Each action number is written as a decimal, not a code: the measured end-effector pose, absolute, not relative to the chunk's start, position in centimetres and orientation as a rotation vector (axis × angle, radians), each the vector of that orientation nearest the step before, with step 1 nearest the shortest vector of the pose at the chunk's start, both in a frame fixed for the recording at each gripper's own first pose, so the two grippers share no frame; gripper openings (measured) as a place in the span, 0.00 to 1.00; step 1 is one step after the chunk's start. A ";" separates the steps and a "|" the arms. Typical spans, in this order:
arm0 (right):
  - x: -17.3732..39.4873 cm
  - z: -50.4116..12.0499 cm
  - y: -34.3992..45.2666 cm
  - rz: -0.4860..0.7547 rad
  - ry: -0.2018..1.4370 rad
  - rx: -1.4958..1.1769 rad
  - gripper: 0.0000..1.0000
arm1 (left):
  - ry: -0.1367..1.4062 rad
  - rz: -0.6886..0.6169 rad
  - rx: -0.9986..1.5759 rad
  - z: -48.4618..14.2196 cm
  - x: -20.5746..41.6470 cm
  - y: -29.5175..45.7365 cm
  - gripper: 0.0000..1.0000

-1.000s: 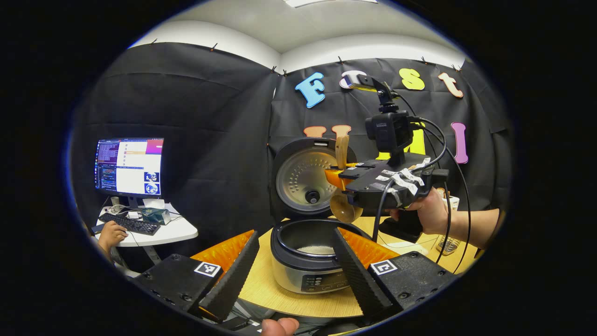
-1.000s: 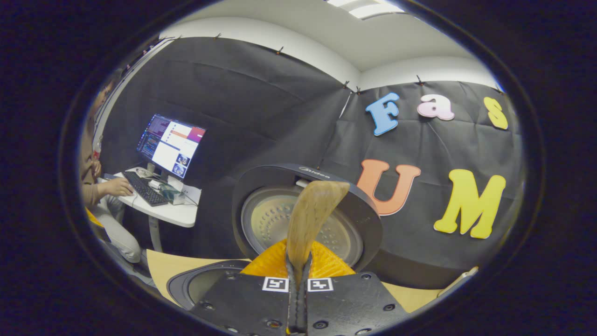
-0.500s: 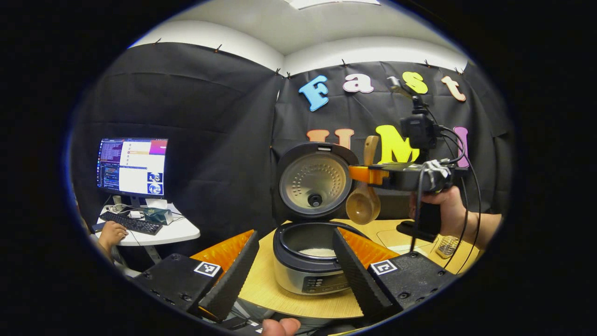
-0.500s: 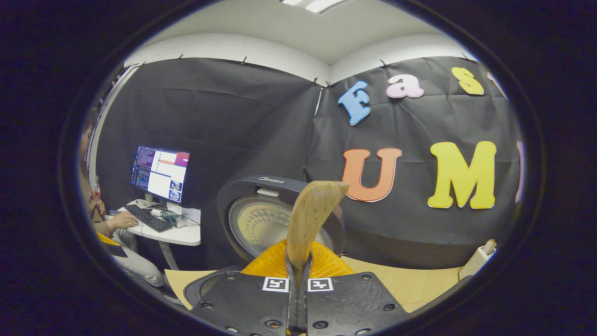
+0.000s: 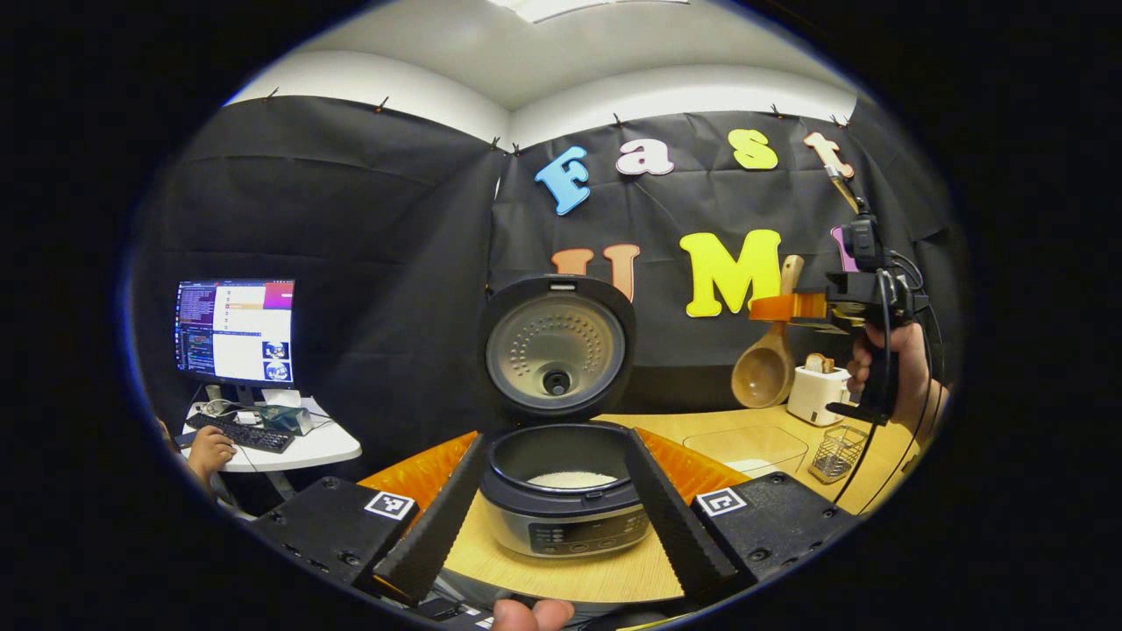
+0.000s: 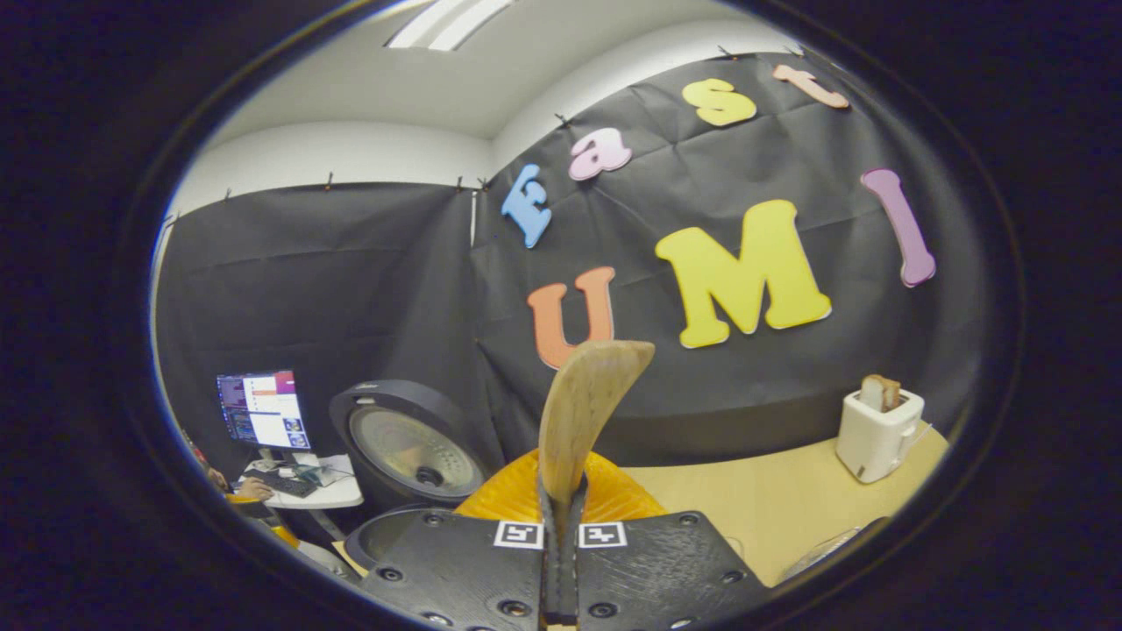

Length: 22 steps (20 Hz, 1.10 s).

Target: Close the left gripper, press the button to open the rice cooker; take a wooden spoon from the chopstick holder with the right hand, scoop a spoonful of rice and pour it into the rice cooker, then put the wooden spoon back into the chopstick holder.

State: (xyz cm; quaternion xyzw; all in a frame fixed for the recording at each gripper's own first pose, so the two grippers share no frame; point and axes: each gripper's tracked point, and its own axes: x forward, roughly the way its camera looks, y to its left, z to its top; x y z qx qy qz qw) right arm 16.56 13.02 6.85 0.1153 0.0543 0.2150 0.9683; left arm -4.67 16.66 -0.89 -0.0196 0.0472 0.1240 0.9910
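Clamping the wooden spoon (image 6: 580, 412), my right hand-held gripper (image 6: 561, 561) hangs right of the open rice cooker (image 5: 561, 491); my left hand-held gripper (image 5: 554, 517) gapes empty around it.

There was one round black-and-silver rice cooker (image 5: 568, 491) with its lid up near the front edge of the tabletop (image 5: 561, 574), one pale wooden spoon (image 5: 764, 372), one white toaster (image 5: 817, 394) and one wire-mesh chopstick holder (image 5: 838, 453) toward the right edge, and one clear shallow rectangular container (image 5: 745, 447) between cooker and holder; two grippers were counted
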 end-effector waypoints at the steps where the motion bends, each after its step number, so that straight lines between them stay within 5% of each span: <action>1: 16.4 7.1 10.7 0.405 0.104 0.245 0.00 | 0.099 0.237 -0.041 -1.1 -4.5 16.1 1.00; 10: 18.1 3.1 -7.8 0.077 0.151 0.322 0.00 | 0.097 0.125 -0.027 -1.9 -2.4 10.5 1.00; 22: 20.6 -7.7 -10.9 -0.071 0.240 0.212 0.00 | 0.122 0.126 -0.047 -2.3 -2.6 11.2 1.00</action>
